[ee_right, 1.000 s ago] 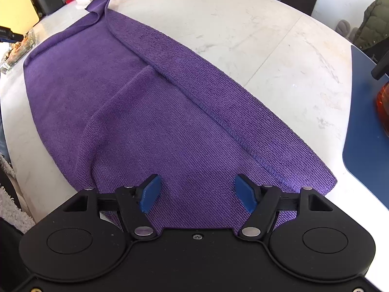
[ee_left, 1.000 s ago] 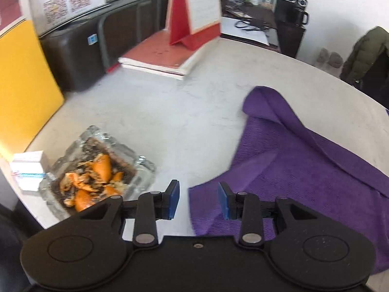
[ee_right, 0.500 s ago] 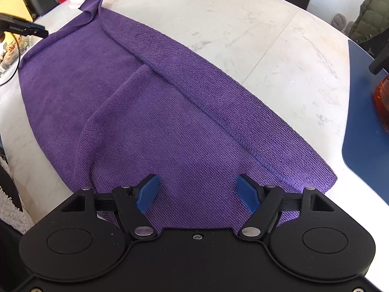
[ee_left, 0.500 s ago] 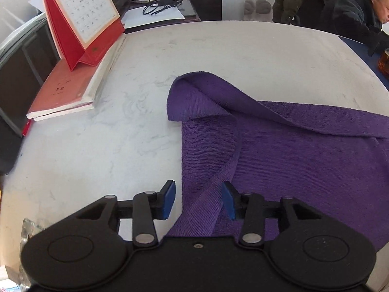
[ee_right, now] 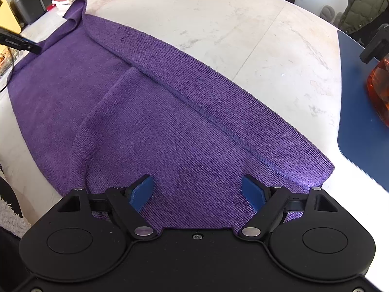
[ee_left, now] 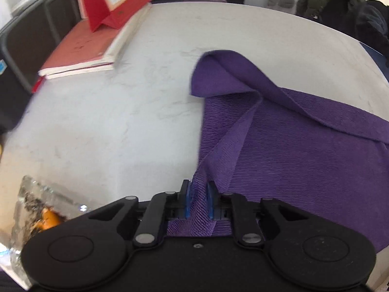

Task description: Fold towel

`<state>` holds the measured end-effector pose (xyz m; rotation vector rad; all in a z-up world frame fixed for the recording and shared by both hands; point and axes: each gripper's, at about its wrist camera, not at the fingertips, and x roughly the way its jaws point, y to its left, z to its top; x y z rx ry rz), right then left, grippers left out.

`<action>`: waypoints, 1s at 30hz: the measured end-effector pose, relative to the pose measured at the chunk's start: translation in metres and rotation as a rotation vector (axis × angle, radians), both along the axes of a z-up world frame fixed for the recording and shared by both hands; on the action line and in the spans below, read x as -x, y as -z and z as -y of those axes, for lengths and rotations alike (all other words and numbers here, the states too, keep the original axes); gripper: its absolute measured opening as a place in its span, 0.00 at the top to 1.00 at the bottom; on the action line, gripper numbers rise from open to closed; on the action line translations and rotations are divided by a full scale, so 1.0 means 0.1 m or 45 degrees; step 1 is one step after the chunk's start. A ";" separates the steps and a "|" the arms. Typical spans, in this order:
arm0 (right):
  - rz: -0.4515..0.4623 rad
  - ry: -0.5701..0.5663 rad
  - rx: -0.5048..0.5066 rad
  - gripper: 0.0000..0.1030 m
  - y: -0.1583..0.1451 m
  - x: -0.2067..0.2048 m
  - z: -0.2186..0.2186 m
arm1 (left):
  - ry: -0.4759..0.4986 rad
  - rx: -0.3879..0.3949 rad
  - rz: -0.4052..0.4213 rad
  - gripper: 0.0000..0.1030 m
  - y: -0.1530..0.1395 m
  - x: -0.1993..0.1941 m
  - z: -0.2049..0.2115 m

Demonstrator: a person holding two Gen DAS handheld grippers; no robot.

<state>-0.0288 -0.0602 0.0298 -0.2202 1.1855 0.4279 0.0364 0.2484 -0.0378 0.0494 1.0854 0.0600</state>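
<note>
towel (ee_right: 150, 112) lies on desk (ee_left: 102, 121), one fold visible | left claw (ee_left: 198, 199) closing on near edge | right claw (ee_right: 197, 193) opening wide, nothing gripped | further folding left

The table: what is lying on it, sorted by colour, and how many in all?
Purple: 1, the towel
Red: 2, the desk calendar standing on the notebook
Clear: 1, the glass dish of orange peel
Blue: 1, the mat
Amber: 1, the bottle
Total: 6
</note>
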 end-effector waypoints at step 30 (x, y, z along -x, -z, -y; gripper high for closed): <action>-0.011 -0.002 0.007 0.16 0.05 -0.08 -0.06 | -0.032 0.223 0.100 0.80 0.15 -0.69 0.34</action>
